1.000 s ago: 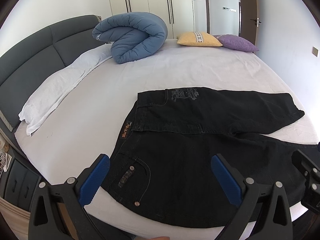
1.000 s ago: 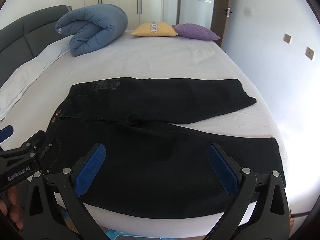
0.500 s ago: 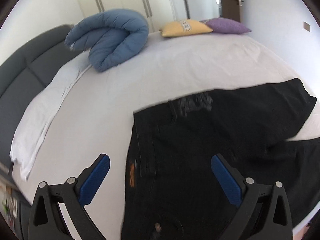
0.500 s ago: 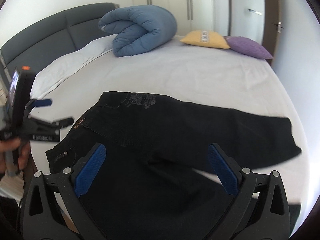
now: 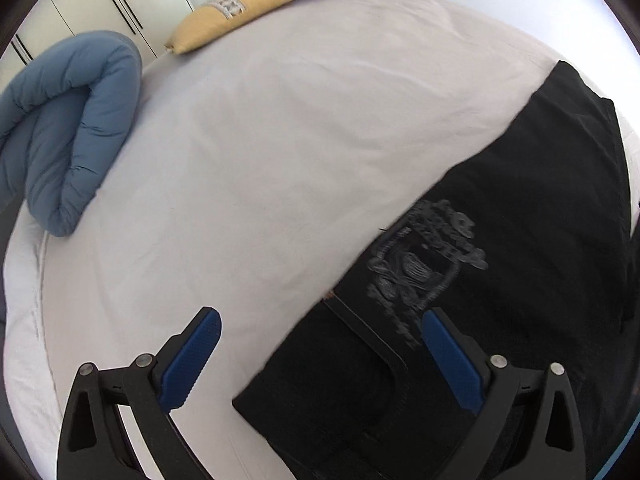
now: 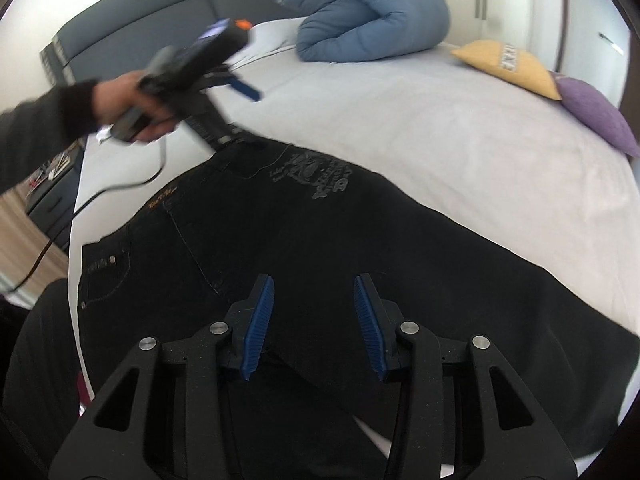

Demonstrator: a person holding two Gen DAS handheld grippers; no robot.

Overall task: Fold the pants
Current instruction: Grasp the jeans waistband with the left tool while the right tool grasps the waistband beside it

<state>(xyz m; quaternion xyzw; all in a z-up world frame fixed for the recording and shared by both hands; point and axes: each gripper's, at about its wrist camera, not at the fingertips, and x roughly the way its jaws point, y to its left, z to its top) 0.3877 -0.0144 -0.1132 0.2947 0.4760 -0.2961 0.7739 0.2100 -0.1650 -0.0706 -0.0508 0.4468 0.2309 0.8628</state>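
Black pants (image 6: 328, 240) lie beneath the right gripper's (image 6: 314, 324) parted fingers (image 6: 258, 326).

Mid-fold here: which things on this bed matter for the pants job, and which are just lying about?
For the job:
black pants, spread flat on the bed sheet
left gripper, open at the waistband corner
right gripper, open over the pants

Just lying about:
rolled blue duvet
yellow cushion
purple cushion
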